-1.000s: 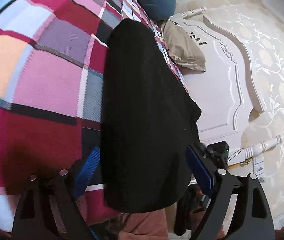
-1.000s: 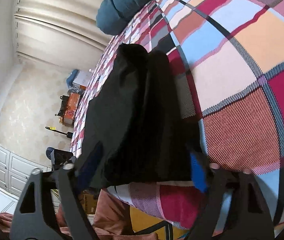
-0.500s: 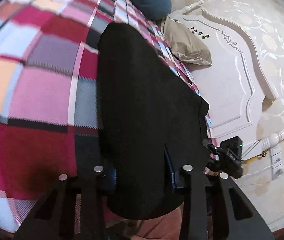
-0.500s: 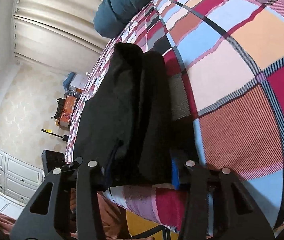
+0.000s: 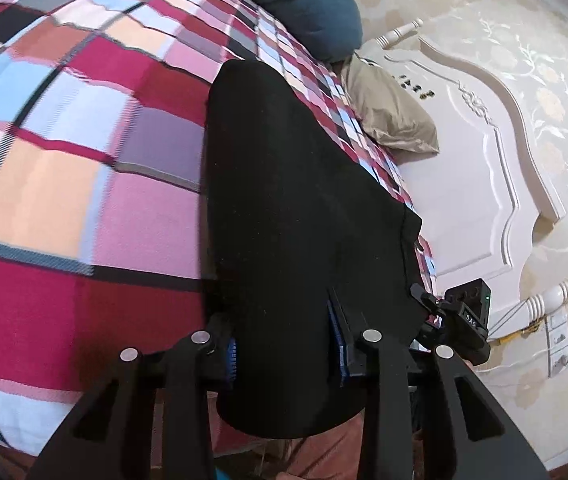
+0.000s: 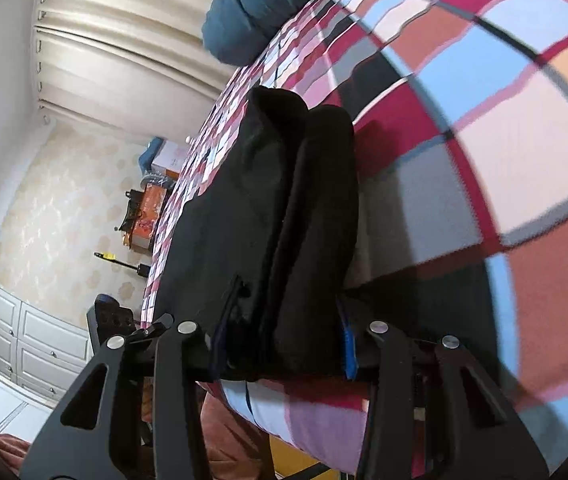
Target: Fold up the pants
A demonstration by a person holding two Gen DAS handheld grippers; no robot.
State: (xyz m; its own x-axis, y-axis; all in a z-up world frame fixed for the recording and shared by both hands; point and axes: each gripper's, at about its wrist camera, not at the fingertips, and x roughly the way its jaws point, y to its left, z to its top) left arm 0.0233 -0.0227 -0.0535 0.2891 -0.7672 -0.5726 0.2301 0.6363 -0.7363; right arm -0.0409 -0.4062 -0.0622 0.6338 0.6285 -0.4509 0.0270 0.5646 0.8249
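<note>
- The black pants (image 5: 295, 208) lie long on the checked blanket (image 5: 84, 184) of the bed, with their near end at the bed edge.
- A second ago both tools stood wide open around this end; now the left tool (image 5: 284, 354) is closed on the cloth, and the right tool (image 6: 280, 344) also grips it.
- The left tool holds the side nearer to the white headboard (image 5: 471, 184).
- I judge that the grasp is done, so lifting this end over for a fold can begin.
</note>
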